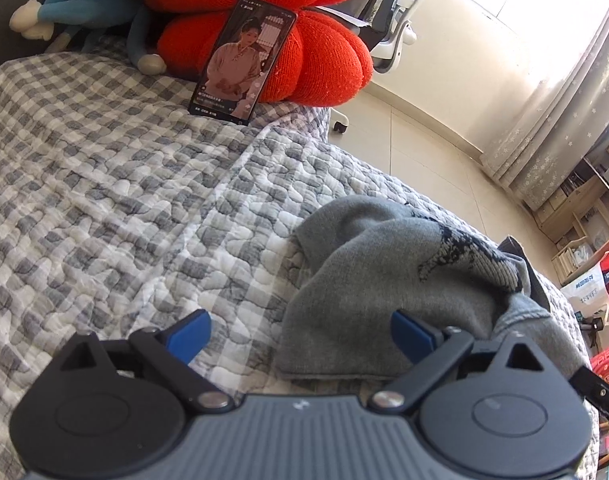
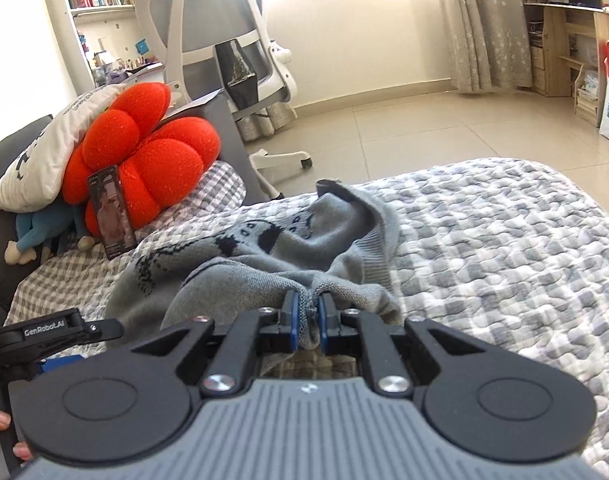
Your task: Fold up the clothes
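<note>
Right tongs (image 2: 307, 316) pinched tight on a bunched fold of the grey sweater (image 2: 264, 256), pointing fwd and tilted down over the bed (image 2: 504, 248). Sweater lies crumpled on the checked quilt, centre of right view, 4 o'clock in left view. Left tongs (image 1: 300, 336) spread wide, nothing between, angled down; right pad over sweater's near edge. Red cushion (image 2: 144, 160) w/ phone (image 2: 110, 210) propped against it at 10 o'clock.

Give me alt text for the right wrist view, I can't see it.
The right gripper is shut on a bunched fold of a grey knit sweater lying crumpled on a grey-and-white checked quilt. Behind, a phone leans against a red cushion, with a white office chair beyond.
</note>
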The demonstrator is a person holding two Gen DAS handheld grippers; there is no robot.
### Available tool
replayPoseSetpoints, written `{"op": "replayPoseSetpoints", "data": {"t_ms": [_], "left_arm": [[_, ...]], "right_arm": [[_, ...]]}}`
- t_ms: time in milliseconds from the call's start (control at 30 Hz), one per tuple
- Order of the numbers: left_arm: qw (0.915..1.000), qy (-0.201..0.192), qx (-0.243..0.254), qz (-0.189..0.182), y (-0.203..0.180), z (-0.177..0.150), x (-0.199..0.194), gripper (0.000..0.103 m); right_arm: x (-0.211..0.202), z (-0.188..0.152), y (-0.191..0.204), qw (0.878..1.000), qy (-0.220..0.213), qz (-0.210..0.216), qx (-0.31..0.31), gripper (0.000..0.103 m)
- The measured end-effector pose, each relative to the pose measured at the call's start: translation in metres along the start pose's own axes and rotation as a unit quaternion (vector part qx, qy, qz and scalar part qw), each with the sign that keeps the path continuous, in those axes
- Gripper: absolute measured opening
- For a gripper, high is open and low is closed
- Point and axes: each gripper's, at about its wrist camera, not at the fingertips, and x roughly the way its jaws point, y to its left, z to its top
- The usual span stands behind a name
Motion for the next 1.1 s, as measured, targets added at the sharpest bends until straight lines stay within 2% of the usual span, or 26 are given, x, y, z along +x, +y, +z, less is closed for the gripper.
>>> {"op": "replayPoseSetpoints", "data": {"t_ms": [267, 367, 433, 467, 533, 600, 667, 700, 767, 833, 933, 1000, 1100], "left_arm": [[0.9998, 0.007, 0.019, -0.004, -0.006, -0.004, 0.007, 0.082], [0.9993, 0.005, 0.037, -0.001, -0.010, -0.006, 0.009, 0.070], [0.9987, 0.003, 0.050, 0.000, -0.013, -0.007, 0.008, 0.052], [0.9986, 0.003, 0.053, -0.004, -0.015, -0.008, 0.007, 0.046], [0.9982, 0.004, 0.059, -0.015, -0.017, -0.010, 0.005, 0.017], [0.9975, 0.005, 0.066, -0.027, -0.019, -0.012, 0.002, 0.005], [0.9960, 0.007, 0.076, -0.046, -0.022, -0.014, -0.002, 0.005], [0.9948, 0.007, 0.082, -0.060, -0.023, -0.016, -0.005, 0.004], [0.9913, 0.010, 0.098, -0.087, -0.028, -0.019, -0.009, 0.004], [0.9874, 0.014, 0.110, -0.113, -0.033, -0.023, -0.012, 0.004], [0.9811, 0.020, 0.125, -0.146, -0.042, -0.028, -0.015, 0.004], [0.9761, 0.026, 0.128, -0.174, -0.046, -0.031, -0.017, 0.004], [0.9639, 0.032, 0.145, -0.221, -0.054, -0.035, -0.021, 0.003]], "right_arm": [[-0.006, 0.011, -0.034, 0.998, -0.026, -0.056, 0.020, 0.012], [-0.004, 0.012, -0.047, 0.997, -0.020, -0.057, 0.045, 0.012], [-0.004, 0.012, -0.050, 0.997, -0.019, -0.060, 0.048, 0.012], [-0.004, 0.012, -0.050, 0.997, -0.020, -0.061, 0.049, 0.012], [-0.004, 0.012, -0.050, 0.997, -0.019, -0.061, 0.048, 0.012], [-0.002, 0.012, -0.048, 0.997, -0.018, -0.058, 0.045, 0.012], [0.001, 0.010, -0.049, 0.998, -0.009, -0.053, 0.044, 0.014], [0.003, 0.009, -0.049, 0.998, -0.003, -0.051, 0.045, 0.020], [0.006, 0.008, -0.049, 0.997, 0.009, -0.050, 0.049, 0.024], [0.006, 0.005, -0.047, 0.998, 0.017, -0.041, 0.055, 0.048], [0.000, 0.004, -0.041, 0.998, 0.015, -0.007, 0.059, 0.062], [-0.002, 0.004, -0.036, 0.998, 0.016, 0.018, 0.060, 0.069], [-0.002, 0.002, -0.030, 0.993, 0.042, 0.084, 0.078, 0.069]]}}
